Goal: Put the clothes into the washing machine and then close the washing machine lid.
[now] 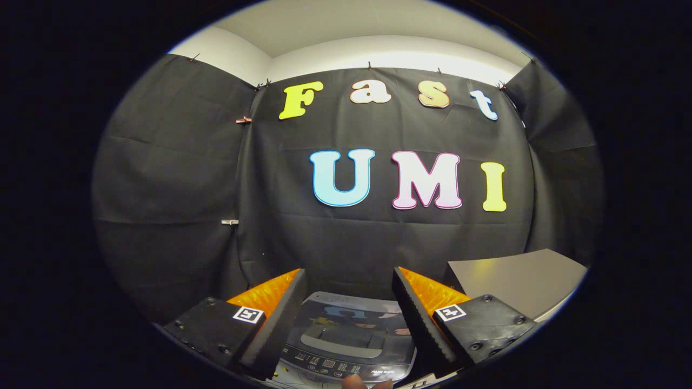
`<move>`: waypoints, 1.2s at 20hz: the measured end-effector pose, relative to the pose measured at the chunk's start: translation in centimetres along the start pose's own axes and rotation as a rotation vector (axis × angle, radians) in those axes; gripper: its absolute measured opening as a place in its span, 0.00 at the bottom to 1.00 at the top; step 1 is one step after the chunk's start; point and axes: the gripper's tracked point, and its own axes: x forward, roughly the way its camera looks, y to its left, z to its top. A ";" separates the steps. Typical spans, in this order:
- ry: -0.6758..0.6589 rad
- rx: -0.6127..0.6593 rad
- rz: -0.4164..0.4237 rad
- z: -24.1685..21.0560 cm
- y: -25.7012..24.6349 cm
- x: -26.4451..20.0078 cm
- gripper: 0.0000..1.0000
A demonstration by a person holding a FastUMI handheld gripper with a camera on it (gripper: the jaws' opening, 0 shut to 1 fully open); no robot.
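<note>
— What do we have around us here?

— A black cloth wall [378,237] hangs straight ahead and wraps round both sides, with a pale ceiling [351,27] above it. Off to the right, beyond our right finger, a grey table [519,281] juts in. Nothing stands between us and the machine.

— And the tongs?

— Our gripper [348,319] is spread wide, its two fingers well apart and holding nothing.

— Where is the washing machine?

— The washing machine [346,346] sits below us, between the fingers and just ahead of them. Its lid [346,324] lies flat and shut, glossy enough to mirror the wall, and the control panel [335,364] runs along the near edge. Something small and pale [354,382] shows just below the panel; we cannot tell what it is.

— Any clothes?

— We cannot tell where they are.
</note>
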 end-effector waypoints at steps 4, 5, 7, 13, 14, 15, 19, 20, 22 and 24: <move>0.014 0.009 -0.001 -0.1 -0.3 0.3 1.00; 0.015 0.006 -0.005 0.0 -0.2 0.2 1.00; 0.014 0.009 -0.006 0.1 0.0 -0.1 1.00; -0.001 0.012 -0.016 0.7 -0.2 -0.6 0.99; 0.003 0.011 -0.018 0.6 -0.3 -0.4 0.99; 0.006 0.010 -0.019 0.5 -0.2 -0.4 0.99; 0.015 0.015 -0.021 0.3 -0.2 0.0 0.99; 0.017 0.016 -0.020 0.2 -0.2 -0.1 0.99; 0.014 0.015 -0.020 0.5 -0.2 -0.1 0.99; 0.007 0.010 -0.023 0.7 -0.2 -0.4 1.00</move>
